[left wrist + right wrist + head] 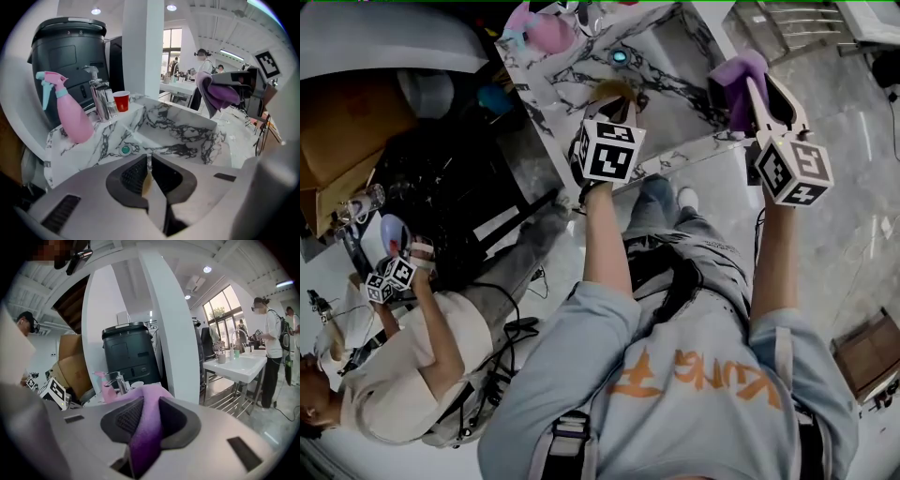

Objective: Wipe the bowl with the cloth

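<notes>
Left tongs (149, 163) clamping rim of tan bowl (615, 91); right tongs (144, 414) clamping purple fabric cloth (144, 439). Advised: steadying bowl, pressing cloth inside, over marbled sink (187, 127).

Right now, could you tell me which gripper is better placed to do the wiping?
Right. The right gripper is shut on the purple cloth, near the marble sink; the left gripper pinches a thin tan piece, seemingly the bowl's rim.
</notes>
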`<state>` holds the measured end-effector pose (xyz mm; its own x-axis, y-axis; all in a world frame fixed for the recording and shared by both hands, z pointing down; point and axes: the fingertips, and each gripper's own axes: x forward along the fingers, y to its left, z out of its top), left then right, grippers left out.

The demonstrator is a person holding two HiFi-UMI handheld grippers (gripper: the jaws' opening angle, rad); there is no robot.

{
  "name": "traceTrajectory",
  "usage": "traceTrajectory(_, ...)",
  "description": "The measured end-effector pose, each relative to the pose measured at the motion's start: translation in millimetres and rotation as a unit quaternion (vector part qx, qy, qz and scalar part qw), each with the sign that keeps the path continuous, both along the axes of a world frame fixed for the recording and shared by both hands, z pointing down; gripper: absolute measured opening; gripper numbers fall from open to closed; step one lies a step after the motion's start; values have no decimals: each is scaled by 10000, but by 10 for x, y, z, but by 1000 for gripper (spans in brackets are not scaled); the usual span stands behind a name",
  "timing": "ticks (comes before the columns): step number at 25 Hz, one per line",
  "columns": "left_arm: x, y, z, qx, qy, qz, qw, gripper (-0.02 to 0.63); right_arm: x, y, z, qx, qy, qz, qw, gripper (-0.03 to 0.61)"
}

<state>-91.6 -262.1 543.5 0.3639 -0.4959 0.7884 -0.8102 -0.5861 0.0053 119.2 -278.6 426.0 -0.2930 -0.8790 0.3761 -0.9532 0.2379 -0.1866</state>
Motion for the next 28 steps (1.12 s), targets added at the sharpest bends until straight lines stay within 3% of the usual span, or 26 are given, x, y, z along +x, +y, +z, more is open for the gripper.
traceTrajectory(5,70,-47,297,-416,-20,315,9986,28,-2,-48,140,-187,59,100,9998,115)
traceTrajectory(7,83,-54,428,-563,-99,423,9975,100,-11,-57,193,-258,81,131,9995,115)
traceTrajectory(8,87,-51,500,-650,-161,481,9966,103,-16,-61,217,-296,92,144,9994,115)
traceTrajectory(16,123,-10,1016,-1304,-465,758,9875,103,-68,-111,389,-503,144,188,9985,115)
traceTrajectory(20,104,66,1233,-1564,-801,939,9800,104,-108,-124,434,-573,149,173,9981,115)
traceTrajectory(28,56,51,1387,-1839,-1019,764,9746,69,-184,-135,450,-612,145,81,9980,115)
